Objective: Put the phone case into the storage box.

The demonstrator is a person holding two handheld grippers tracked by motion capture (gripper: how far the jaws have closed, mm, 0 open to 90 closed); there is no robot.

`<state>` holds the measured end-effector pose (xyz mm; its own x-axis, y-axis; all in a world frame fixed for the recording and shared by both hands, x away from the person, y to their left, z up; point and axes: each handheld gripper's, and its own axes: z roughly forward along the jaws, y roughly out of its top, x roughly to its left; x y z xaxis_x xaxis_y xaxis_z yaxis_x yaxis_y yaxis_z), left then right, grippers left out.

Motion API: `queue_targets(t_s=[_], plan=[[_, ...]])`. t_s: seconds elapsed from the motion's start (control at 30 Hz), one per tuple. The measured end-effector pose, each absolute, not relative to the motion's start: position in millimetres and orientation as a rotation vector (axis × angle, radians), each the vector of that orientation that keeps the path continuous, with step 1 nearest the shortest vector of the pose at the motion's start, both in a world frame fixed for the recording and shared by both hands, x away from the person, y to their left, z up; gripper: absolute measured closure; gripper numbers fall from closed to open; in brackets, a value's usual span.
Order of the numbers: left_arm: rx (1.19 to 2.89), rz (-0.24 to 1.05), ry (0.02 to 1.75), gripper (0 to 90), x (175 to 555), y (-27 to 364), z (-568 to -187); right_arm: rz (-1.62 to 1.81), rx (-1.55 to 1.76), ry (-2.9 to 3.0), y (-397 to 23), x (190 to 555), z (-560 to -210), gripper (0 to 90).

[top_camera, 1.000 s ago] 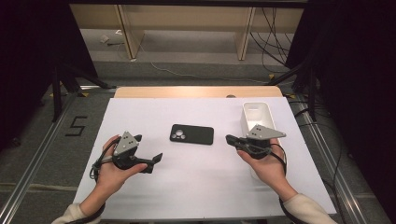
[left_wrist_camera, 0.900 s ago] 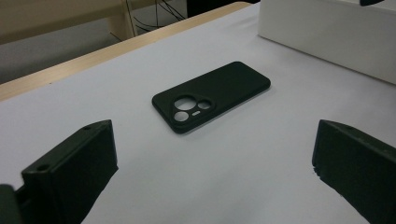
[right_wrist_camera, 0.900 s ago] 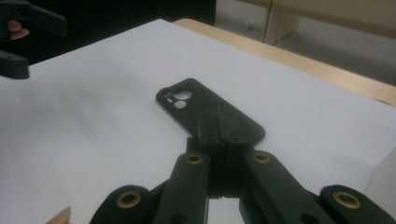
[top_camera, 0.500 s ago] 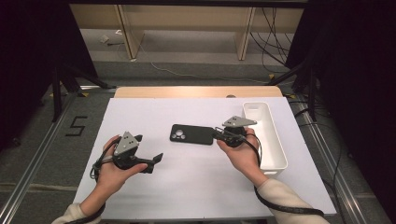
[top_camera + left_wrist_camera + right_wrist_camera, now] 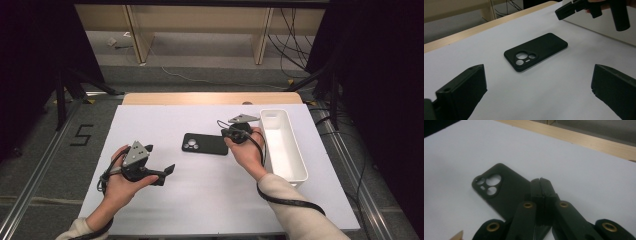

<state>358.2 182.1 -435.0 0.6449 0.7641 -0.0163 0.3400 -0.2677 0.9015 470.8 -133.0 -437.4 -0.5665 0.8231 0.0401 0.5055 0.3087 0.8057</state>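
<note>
A black phone case [image 5: 205, 144] lies flat, camera cut-outs up, in the middle of the white table [image 5: 200, 200]. My right gripper [image 5: 227, 134] is at its right end. In the right gripper view the two jaws are pressed together with nothing visible between them, and their tips [image 5: 541, 185] hover over the case's [image 5: 499, 187] near edge. My left gripper [image 5: 167, 171] rests at the front left, well short of the case. Its jaws stand wide open [image 5: 536, 97] and point at the case [image 5: 536, 51], with the right gripper [image 5: 574, 8] beyond.
A long white bin [image 5: 282, 145] stands along the table's right side, just right of my right hand. A wooden strip [image 5: 210, 98] runs along the far edge. Dark frames and cables surround the table.
My right gripper has moved left and forward, from beside the white bin to the right end of the phone case. The left gripper has stayed where it was, open.
</note>
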Motion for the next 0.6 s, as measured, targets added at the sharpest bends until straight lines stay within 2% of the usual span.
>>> queue_targets(t_s=[0.6], plan=[[1.866,0.521,0.873,0.0,358.9,179.6,-436.5,0.993,1.274,2.201,-121.3,510.9,-466.8,90.0]])
